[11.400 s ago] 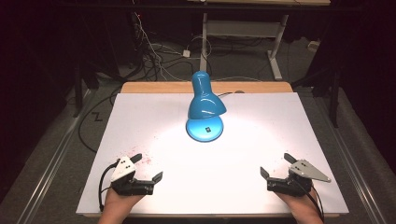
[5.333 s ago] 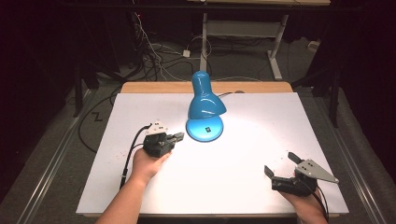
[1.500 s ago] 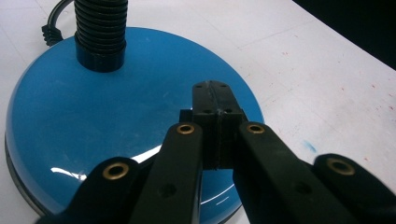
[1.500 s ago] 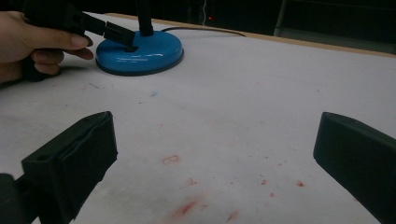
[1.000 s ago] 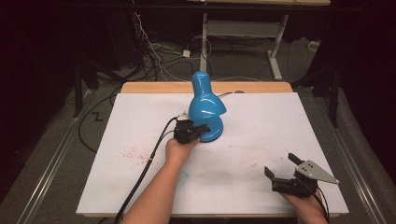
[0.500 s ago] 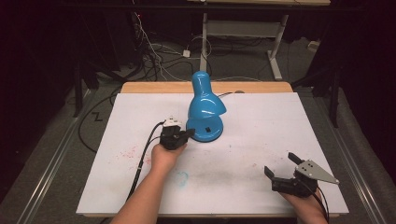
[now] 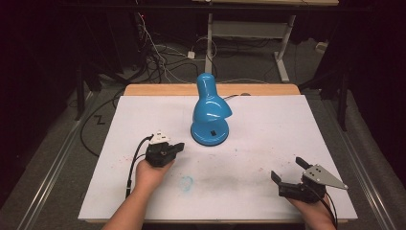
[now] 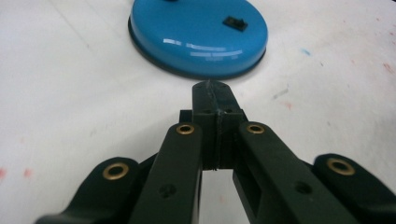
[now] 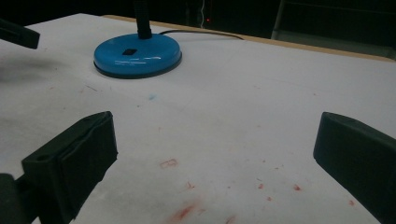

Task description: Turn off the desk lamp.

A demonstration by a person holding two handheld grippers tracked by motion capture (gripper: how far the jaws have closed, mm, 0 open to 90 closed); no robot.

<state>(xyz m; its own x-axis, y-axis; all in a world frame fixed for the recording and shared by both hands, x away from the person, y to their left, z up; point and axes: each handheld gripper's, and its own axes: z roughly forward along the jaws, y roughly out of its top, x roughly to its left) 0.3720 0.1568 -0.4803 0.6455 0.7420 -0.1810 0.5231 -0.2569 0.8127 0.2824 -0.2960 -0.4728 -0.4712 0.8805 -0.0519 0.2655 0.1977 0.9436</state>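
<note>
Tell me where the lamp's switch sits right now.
The switch sits on top of the lamp base, on its near side in the high view, just beyond the shut left gripper.

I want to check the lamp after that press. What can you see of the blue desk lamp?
The blue desk lamp is glossy, with a round base rimmed in black, a small black switch on top, a dark neck and a bell shade tilted down. It stands upright at the white table's far middle, unlit, cord trailing behind. Nothing touches it.

High view overhead; gripper views low, sharing lamp base (image 8: 198, 39).
</note>
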